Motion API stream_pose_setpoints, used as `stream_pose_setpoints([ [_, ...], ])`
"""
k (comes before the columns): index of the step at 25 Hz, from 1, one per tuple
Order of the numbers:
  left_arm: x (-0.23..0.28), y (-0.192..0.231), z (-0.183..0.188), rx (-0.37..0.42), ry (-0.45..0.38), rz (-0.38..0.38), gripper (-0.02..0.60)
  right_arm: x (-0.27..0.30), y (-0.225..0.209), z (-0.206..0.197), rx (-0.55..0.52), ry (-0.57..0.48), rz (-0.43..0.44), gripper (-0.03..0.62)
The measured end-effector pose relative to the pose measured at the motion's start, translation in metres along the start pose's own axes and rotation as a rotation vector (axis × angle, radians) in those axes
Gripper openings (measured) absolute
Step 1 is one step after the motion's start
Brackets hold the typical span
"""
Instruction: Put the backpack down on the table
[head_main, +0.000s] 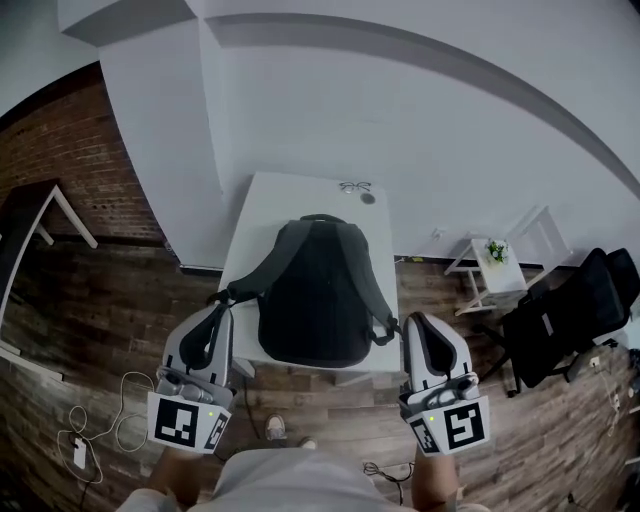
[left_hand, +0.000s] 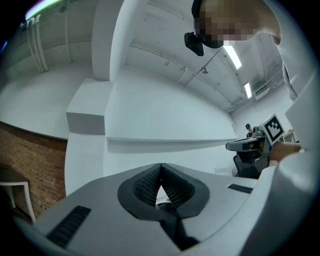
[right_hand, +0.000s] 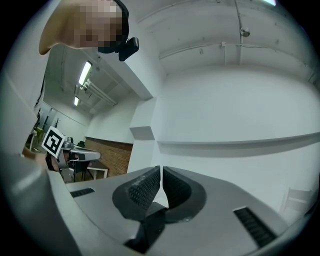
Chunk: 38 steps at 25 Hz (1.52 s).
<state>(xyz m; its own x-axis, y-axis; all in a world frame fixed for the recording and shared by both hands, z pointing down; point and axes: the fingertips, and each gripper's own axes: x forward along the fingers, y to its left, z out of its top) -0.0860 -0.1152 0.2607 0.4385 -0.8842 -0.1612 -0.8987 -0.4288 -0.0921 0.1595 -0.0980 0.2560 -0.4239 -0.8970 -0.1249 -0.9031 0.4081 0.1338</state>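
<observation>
The dark backpack (head_main: 315, 295) is over the near half of the white table (head_main: 290, 195), back panel up, its bottom edge at the table's near edge. Whether it rests on the top cannot be told.

The left gripper (head_main: 220, 308) (left_hand: 160, 175), at the table's near left corner, has its jaws together, clamped on a shoulder strap (head_main: 255, 275) (left_hand: 175, 232).

The right gripper (head_main: 411, 322) (right_hand: 161, 175), at the near right corner, has its jaws pressed together on the other shoulder strap (head_main: 375, 295) (right_hand: 150, 227).
</observation>
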Motion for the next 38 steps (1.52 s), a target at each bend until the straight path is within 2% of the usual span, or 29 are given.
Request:
stream_pose_setpoints([
  [5,-0.014,0.005,-0.012,-0.035,0.042,0.023,0.017,-0.012,-0.003,-0.005,0.049,0.008,-0.037,0.046],
  [9,-0.018,0.010,-0.021,-0.086,0.076,0.038,0.017,-0.014,-0.012,-0.006,0.041,0.019,-0.076,0.046],
  [14,-0.014,0.017,-0.017,-0.065,0.059,0.057,0.017,-0.014,-0.022,-0.008,0.039,0.027,-0.103,0.046],
  [21,-0.007,0.019,-0.023,-0.072,0.050,0.045,0.017,-0.013,-0.015,-0.015,0.038,0.033,-0.114,0.044],
  [38,-0.004,0.020,-0.038,-0.089,0.074,0.035,0.017,-0.015,-0.013,-0.027,0.062,0.051,-0.126,0.043],
])
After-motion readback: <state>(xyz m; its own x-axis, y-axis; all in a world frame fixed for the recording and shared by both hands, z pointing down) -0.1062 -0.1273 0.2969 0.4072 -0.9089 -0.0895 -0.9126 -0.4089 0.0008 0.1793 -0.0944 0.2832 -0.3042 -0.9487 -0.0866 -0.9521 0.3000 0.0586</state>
